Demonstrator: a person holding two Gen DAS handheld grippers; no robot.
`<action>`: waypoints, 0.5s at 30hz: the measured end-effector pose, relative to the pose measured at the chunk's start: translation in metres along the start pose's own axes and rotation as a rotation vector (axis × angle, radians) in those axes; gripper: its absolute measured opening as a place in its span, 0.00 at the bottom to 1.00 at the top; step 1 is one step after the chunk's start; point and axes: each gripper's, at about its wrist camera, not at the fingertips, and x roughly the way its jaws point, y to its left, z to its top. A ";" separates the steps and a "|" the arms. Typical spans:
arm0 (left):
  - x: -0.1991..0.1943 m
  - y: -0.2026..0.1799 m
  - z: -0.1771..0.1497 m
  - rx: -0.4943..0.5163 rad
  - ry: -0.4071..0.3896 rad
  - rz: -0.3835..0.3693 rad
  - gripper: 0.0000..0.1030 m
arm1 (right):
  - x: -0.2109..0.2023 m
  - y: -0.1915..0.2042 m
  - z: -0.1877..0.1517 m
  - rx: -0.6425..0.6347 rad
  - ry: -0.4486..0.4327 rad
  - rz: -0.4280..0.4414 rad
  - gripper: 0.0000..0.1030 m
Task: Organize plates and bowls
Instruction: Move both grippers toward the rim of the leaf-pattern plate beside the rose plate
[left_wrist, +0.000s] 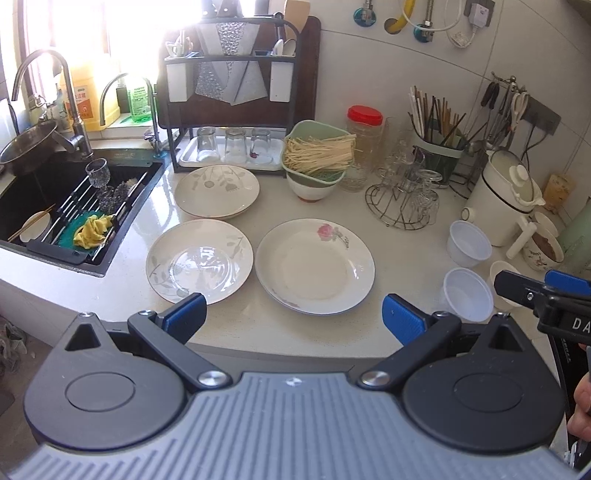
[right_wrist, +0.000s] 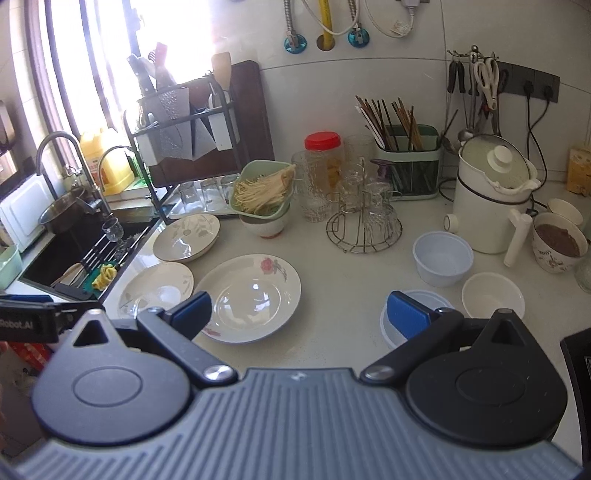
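Hovering w/ both tools spread, empty: left tool (left_wrist: 293, 317), right tool (right_wrist: 299, 312). Glossy round ceramic plates: rose plate (left_wrist: 314, 265), leaf plate (left_wrist: 199, 260) on speckled table (left_wrist: 332, 332); plastic bowls (right_wrist: 442, 263) nr kettle (right_wrist: 491, 199).

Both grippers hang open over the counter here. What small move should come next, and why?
Probably lower the left gripper onto the near rim of the rose plate: it sits straight ahead between the open jaws, apart from the leaf plate, and nothing is held yet.
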 end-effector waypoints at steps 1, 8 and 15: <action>0.000 0.000 0.000 -0.005 -0.001 0.006 1.00 | 0.001 0.000 0.001 -0.009 0.002 0.011 1.00; 0.004 0.003 -0.008 -0.045 -0.002 0.046 1.00 | 0.006 0.000 0.002 -0.066 -0.004 0.031 1.00; 0.010 0.011 -0.018 -0.094 0.021 0.088 1.00 | 0.014 0.000 -0.002 -0.070 0.013 0.088 1.00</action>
